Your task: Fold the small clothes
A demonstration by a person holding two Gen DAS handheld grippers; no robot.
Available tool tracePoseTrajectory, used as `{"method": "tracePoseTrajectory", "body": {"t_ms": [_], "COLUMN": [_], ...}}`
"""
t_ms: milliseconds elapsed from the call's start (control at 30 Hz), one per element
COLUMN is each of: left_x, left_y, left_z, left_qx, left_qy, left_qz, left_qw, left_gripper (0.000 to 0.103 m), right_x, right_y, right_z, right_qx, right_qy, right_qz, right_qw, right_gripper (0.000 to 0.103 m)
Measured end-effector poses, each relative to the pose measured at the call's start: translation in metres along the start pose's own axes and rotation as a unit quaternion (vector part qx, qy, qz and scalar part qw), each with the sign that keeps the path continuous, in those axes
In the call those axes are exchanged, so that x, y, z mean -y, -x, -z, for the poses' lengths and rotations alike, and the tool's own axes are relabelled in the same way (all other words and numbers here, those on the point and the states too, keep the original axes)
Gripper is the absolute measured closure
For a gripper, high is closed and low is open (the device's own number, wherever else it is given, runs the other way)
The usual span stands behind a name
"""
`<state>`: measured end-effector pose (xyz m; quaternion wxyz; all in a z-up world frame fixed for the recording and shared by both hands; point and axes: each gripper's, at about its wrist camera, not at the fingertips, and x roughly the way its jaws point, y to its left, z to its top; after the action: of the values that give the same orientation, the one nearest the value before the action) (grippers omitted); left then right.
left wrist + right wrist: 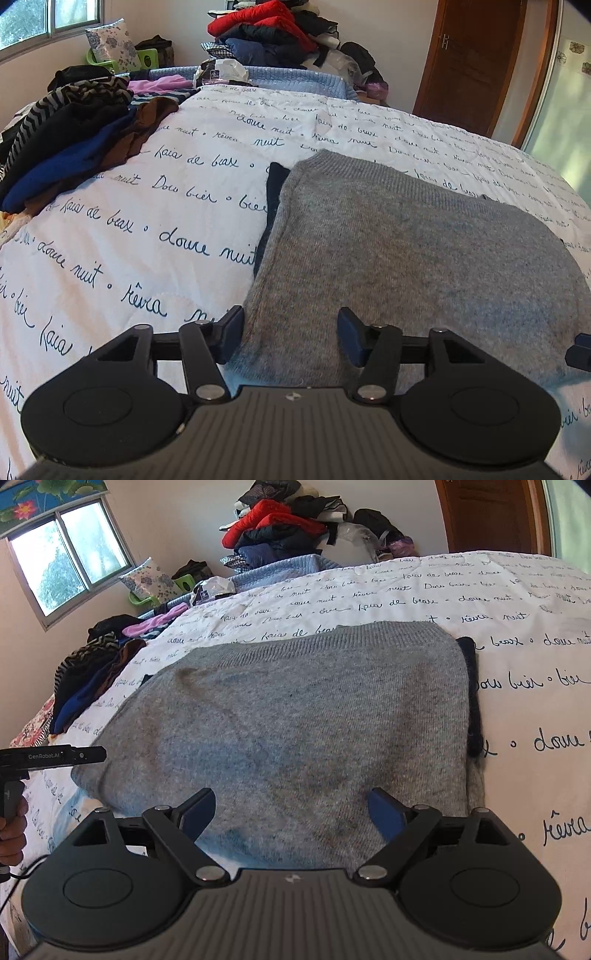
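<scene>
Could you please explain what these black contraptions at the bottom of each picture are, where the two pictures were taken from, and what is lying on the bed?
They are hand-held grippers: a person holds one in each hand, and each carries a wide-angle camera looking forward along its two fingers. One picture looks out from the left gripper, the other from the right gripper. In the right picture you can see the person's hand gripping the left tool.

On the bed lies a white quilt printed with handwriting. A grey knitted sweater is spread on it, with a dark garment peeking out beneath one edge. A pile of mixed clothes sits to one side.

Both grippers have their jaws apart over the sweater's near edge; nothing is gripped.
</scene>
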<state>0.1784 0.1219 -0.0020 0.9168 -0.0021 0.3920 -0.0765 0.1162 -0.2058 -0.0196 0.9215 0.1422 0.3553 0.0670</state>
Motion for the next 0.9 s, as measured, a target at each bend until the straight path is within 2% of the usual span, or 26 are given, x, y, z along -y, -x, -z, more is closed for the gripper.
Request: {"method": "tracePoseTrajectory", "body": {"t_ms": [67, 233, 367, 500, 567, 667, 767, 900], "left_x": [-0.007, -0.023, -0.032, -0.036, -0.035, -0.032, -0.033, -0.040], "left_y": [0.000, 0.000, -0.001, -0.004, -0.004, -0.003, -0.002, 0.001], "left_z": [0.006, 0.010, 0.008, 0.007, 0.009, 0.014, 0.019, 0.014], "left_qx": [-0.005, 0.000, 0.017, 0.016, 0.012, 0.009, 0.009, 0.008], "left_qy": [0.002, 0.025, 0.041, 0.042, 0.034, 0.012, -0.006, 0.002], "left_qz": [0.003, 0.021, 0.020, 0.031, 0.048, 0.059, 0.056, 0.061], "left_qw": [1.0000, 0.9995, 0.9988, 0.9985, 0.9982, 0.9981, 0.9984, 0.9981], "left_gripper": [0.064, 0.075, 0.075, 0.076, 0.093, 0.097, 0.097, 0.095], "right_x": [0.000, -0.005, -0.016, -0.009, 0.001, 0.009, 0.002, -0.033], "right_y": [-0.001, 0.004, 0.008, 0.019, 0.020, 0.011, 0.016, 0.017], "right_z": [0.005, 0.008, 0.006, 0.005, 0.005, 0.012, 0.018, 0.009], "right_qx": [-0.005, -0.002, 0.012, 0.046, 0.042, -0.010, 0.003, 0.030], "right_qy": [0.009, 0.024, 0.035, 0.025, 0.018, 0.040, 0.057, 0.086], "right_qz": [0.007, 0.011, 0.006, 0.037, 0.052, 0.062, 0.076, 0.043], "right_qw": [1.000, 1.000, 0.999, 0.998, 0.998, 0.997, 0.995, 0.995], "right_gripper": [0.013, 0.012, 0.012, 0.012, 0.012, 0.013, 0.012, 0.012]}}
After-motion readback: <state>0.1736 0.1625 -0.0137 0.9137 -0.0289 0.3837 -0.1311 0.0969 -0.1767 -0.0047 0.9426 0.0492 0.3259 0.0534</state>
